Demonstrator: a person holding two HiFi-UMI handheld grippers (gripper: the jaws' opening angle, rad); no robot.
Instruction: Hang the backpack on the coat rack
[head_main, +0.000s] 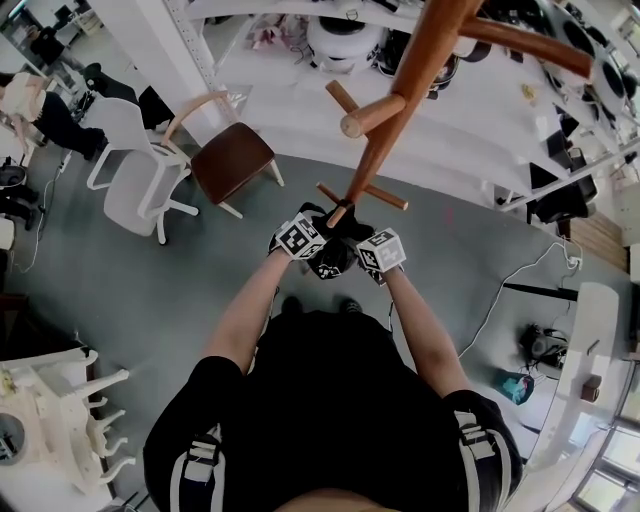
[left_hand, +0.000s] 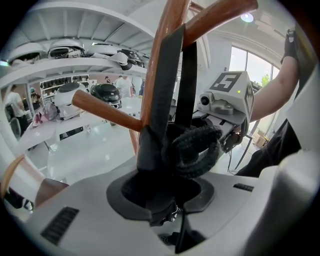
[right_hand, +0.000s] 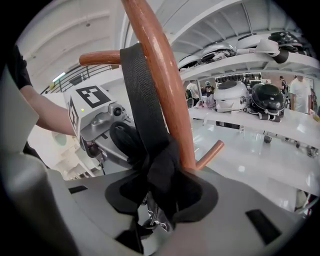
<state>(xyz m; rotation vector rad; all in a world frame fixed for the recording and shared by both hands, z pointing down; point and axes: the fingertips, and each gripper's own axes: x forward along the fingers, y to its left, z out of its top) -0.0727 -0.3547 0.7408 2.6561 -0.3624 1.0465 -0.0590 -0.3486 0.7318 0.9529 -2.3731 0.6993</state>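
Observation:
The wooden coat rack (head_main: 400, 100) rises just ahead of me, with pegs (head_main: 372, 115) branching off its pole. The backpack's black strap (left_hand: 167, 80) runs up over a peg beside the pole (left_hand: 167, 40), and its braided handle loop (left_hand: 197, 147) bunches below. My left gripper (head_main: 322, 224) (left_hand: 170, 200) pinches the gathered strap fabric between nearly closed jaws. My right gripper (head_main: 352, 236) (right_hand: 157, 200) faces it across the pole (right_hand: 160, 75). Its jaws stand slightly apart around the strap (right_hand: 142, 100), with a zip pull showing in the gap. The bag's body is hidden under my hands.
A brown chair (head_main: 232, 160) and a white chair (head_main: 135, 170) stand on the grey floor to the left. White shelves with helmets (head_main: 340, 40) lie behind the rack. White furniture (head_main: 60, 420) sits at lower left. Cables and gear (head_main: 540, 345) are at right.

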